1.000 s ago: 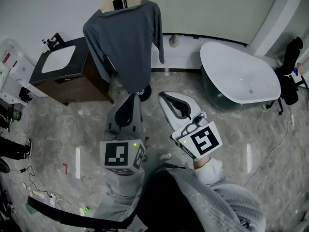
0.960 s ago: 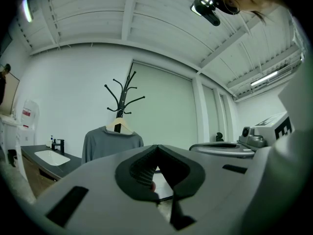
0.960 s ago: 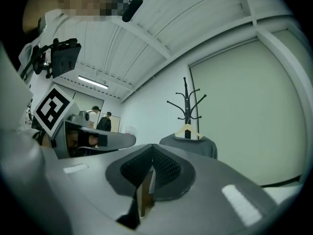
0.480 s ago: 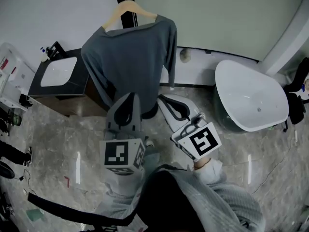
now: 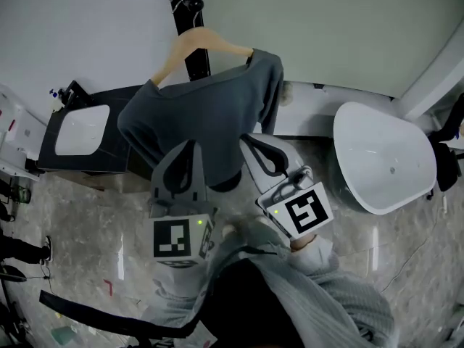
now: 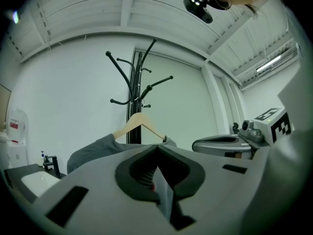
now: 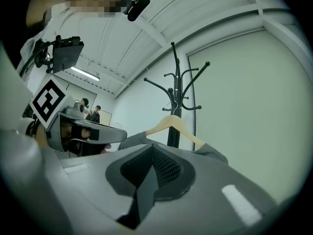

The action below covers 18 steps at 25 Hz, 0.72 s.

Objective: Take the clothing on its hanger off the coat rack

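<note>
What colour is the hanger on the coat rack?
The hanger is pale natural wood; the head view shows it best.

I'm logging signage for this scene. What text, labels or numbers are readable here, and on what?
No text reads clearly.
Marker cube on left gripper: black-and-white pattern, no words.
Marker cube on right gripper: likewise a pattern.
Red label on white box: too blurred to read.

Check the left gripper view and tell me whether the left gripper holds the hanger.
No: the left gripper has its jaws shut on nothing, and the wooden hanger hangs on the coat rack beyond it.
</note>
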Tool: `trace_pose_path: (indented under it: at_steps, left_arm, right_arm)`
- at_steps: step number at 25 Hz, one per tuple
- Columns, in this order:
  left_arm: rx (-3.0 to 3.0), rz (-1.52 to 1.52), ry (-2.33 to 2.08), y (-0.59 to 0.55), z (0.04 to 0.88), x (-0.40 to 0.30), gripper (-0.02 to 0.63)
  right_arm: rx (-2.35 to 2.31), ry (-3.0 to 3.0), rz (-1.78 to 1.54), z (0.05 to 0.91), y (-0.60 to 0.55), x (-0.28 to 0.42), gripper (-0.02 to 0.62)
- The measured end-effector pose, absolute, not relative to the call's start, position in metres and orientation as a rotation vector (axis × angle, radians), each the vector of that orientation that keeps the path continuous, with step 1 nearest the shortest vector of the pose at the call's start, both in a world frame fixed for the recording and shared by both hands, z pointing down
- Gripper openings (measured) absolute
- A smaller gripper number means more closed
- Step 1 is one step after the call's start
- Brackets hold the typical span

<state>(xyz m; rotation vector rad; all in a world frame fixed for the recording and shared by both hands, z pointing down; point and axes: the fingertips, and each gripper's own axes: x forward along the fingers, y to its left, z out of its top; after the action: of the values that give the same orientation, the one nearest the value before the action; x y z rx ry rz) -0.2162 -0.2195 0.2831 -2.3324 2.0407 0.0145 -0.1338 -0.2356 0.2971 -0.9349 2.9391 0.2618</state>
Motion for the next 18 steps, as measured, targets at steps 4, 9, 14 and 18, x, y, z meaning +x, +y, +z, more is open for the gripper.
trace_pose_path:
  at_steps: [4, 9, 14, 18]
  left_arm:
    - [-2.283, -0.007, 2.095, -0.253, 0.285, -0.224, 0.005]
    - [-2.137, -0.013, 2.189, -0.289, 0.269, -0.235, 0.005]
    - [-1.963, -0.037, 2.285, -0.319, 0.251, -0.246, 0.005]
    - [-1.929, -0.107, 2.314, -0.330, 0.252, -0.251, 0.005]
  right_arm:
    - [-0.899, 2.946, 0.278, 0.298, -0.279, -0.136, 0.003]
    - [-0.821, 2.931, 0.335, 0.279, -0.331, -0.132, 0.003]
    - [-0.723, 2.920, 0.378, 0.257, -0.384, -0.132, 0.003]
    - [-0.668, 2.912, 0.388, 0.249, -0.399, -0.141, 0.003]
